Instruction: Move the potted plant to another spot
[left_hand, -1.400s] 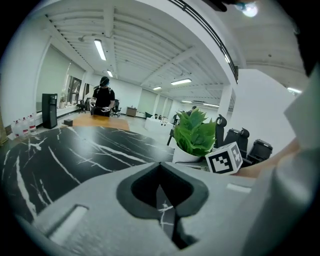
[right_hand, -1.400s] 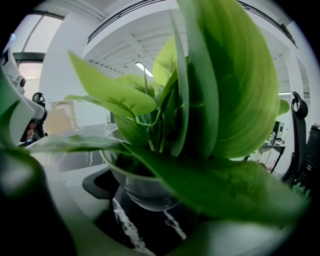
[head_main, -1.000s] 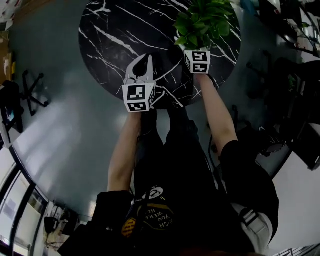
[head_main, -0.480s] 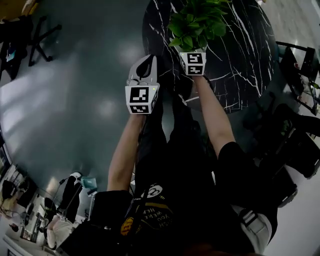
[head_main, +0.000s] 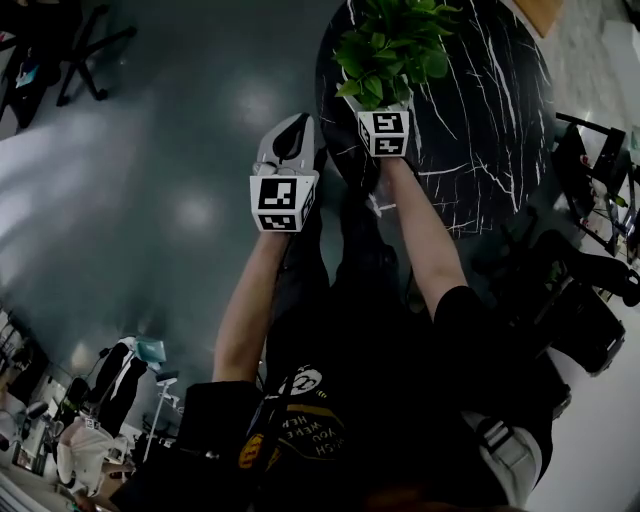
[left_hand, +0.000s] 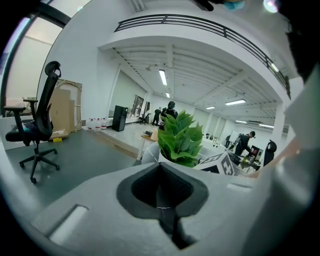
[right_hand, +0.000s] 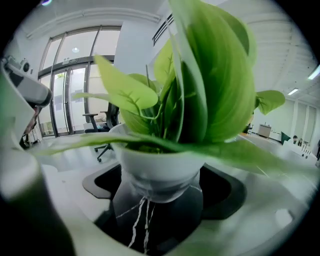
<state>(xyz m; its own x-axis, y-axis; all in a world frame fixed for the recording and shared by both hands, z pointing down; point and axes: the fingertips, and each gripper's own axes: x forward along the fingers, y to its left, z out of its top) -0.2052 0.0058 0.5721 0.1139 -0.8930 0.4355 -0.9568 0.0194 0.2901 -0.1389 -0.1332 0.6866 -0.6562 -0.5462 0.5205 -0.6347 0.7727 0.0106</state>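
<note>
The potted plant has broad green leaves in a white pot. My right gripper is shut on the pot, its jaws set wide on either side, with leaves hiding the fingertips in the head view. The pot hangs at the near-left rim of the round black marble table. White-veined marble shows just under the pot; I cannot tell whether they touch. My left gripper is shut and empty over the grey floor, left of the table. In the left gripper view the plant rises beyond its closed jaws.
An office chair stands on the grey floor to the left, and chair legs show at the head view's top left. Dark desks and equipment crowd the right side. People stand far off.
The whole view has swung: the table slid from centre to the upper right. Both grippers moved along, the left one leaving the tabletop for the floor. The plant stayed in the right gripper.
</note>
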